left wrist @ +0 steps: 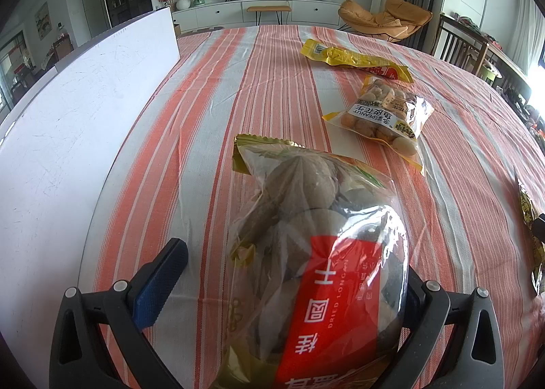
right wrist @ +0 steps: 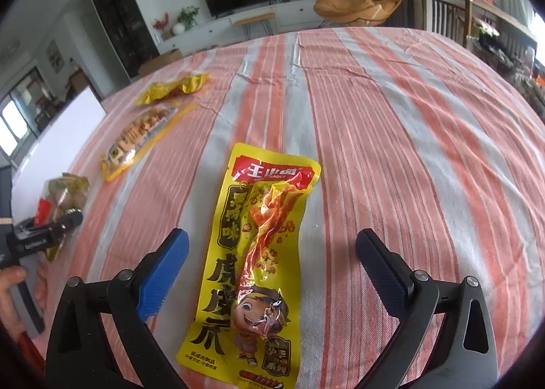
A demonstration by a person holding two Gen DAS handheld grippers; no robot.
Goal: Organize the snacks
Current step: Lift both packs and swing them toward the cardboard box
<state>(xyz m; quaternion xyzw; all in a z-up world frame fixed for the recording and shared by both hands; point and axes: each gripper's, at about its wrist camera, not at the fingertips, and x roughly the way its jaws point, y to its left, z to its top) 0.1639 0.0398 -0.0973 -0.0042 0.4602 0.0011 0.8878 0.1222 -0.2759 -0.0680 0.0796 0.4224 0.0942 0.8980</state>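
Left gripper (left wrist: 289,273) jaws spread wide around the dried longan bag (left wrist: 316,252) on the striped tablecloth (left wrist: 265,82), left pad clear of it, right contact hidden. Right gripper (right wrist: 272,252) jaws released, straddling the yellow chicken-feet pack (right wrist: 252,273) lying flat, not touching. Peanut bag (left wrist: 381,116) and 1 more yellow pack (left wrist: 354,60) lie farther out.

I see an orange-and-pale-grey striped tablecloth (right wrist: 391,136) under everything, with a plain white board (left wrist: 68,136) along its left edge. On the cloth, my right gripper's (right wrist: 272,266) blue-padded fingers flank a yellow pouch (right wrist: 252,273) with a red banner and black characters. My left view shows a clear, gold-edged longan bag (left wrist: 316,252) with a red band, a yellow-trimmed peanut bag (left wrist: 385,116) beyond it.
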